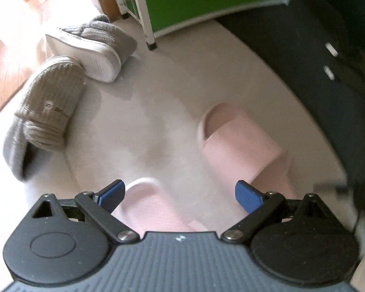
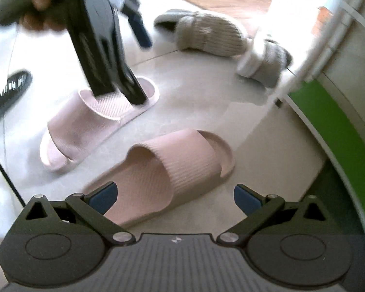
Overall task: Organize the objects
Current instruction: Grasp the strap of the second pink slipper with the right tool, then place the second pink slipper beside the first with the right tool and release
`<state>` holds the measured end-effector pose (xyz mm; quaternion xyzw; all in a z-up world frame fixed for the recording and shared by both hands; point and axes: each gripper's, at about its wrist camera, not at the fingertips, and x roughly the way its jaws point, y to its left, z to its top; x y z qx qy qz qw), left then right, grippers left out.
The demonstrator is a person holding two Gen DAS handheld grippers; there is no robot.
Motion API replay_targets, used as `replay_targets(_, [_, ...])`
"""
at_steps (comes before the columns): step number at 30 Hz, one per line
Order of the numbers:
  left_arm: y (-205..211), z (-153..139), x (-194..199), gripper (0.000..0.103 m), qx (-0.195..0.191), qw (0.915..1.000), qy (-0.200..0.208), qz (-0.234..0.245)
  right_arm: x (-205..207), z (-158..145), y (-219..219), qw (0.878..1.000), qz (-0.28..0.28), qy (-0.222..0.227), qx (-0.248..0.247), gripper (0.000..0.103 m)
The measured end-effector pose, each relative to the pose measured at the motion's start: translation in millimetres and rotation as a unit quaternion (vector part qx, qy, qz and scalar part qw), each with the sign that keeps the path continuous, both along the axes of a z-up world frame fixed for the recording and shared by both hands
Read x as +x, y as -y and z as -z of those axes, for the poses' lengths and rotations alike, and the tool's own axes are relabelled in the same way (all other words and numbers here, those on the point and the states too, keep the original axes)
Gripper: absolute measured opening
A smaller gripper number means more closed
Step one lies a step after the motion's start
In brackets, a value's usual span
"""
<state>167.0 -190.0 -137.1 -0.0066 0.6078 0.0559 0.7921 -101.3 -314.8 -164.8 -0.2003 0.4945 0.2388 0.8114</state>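
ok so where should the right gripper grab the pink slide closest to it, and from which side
Best bet is the ribbed strap of the nearer pink slide, pinched along its arched edge from above. The slide lies flat on the floor, sole down, and the strap stands up off the footbed with a gap underneath. The right gripper is open just short of it.

Bare pale grey floor (image 1: pixel 143 121) lies open between two ribbed pink rubber slides (image 2: pixel 168 170) (image 2: pixel 85 126) and two fuzzy grey knit slippers (image 1: pixel 51 102) (image 1: pixel 97 46). White-framed shoe rack with green shelf (image 1: pixel 206 2) blocks the far side. Left gripper (image 2: pixel 124 56) hangs over the farther pink slide, fingers spread.
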Motion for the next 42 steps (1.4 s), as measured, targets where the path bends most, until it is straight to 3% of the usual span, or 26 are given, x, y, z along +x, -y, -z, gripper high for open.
replay_targets(5, [0,-1,-33,0.096,0.020,0.9947,-0.029,0.096,40,16,-15,0.994,-0.091,-0.046,-0.037,0.103])
replay_targets(8, [3,-4,-49,0.097,0.017,0.9895,-0.009,0.143,62,26,-27,0.987,-0.130,-0.084,-0.050,0.103])
replay_targets(13, [0,2,-71,0.097,-0.035,0.9912,0.033,0.123,82,47,-44,0.973,-0.183,-0.110,-0.084,0.103])
replay_targets(18, [-7,18,-83,0.097,-0.063,0.9925,0.061,0.086,92,66,-50,0.969,-0.182,-0.142,-0.089,0.103])
replay_targets(21, [-15,27,-88,0.097,-0.076,0.9930,0.064,0.065,91,71,-50,0.972,-0.156,-0.149,-0.091,0.093])
replay_targets(22, [-19,30,-91,0.097,-0.081,0.9932,0.064,0.053,90,70,-49,0.974,-0.141,-0.150,-0.089,0.085])
replay_targets(27, [-37,41,-101,0.096,-0.095,0.9938,0.057,-0.001,86,59,-34,0.984,-0.048,-0.158,-0.061,0.083])
replay_targets(33, [-61,46,-107,0.096,-0.104,0.9919,0.051,-0.052,79,47,-12,0.984,0.029,-0.172,-0.027,0.082])
replay_targets(38, [-65,42,-107,0.096,-0.106,0.9908,0.057,-0.062,75,41,17,0.974,0.112,-0.195,-0.021,0.082])
replay_targets(42, [-60,40,-104,0.096,-0.098,0.9924,0.060,-0.046,71,41,44,0.952,0.227,-0.205,-0.010,0.083])
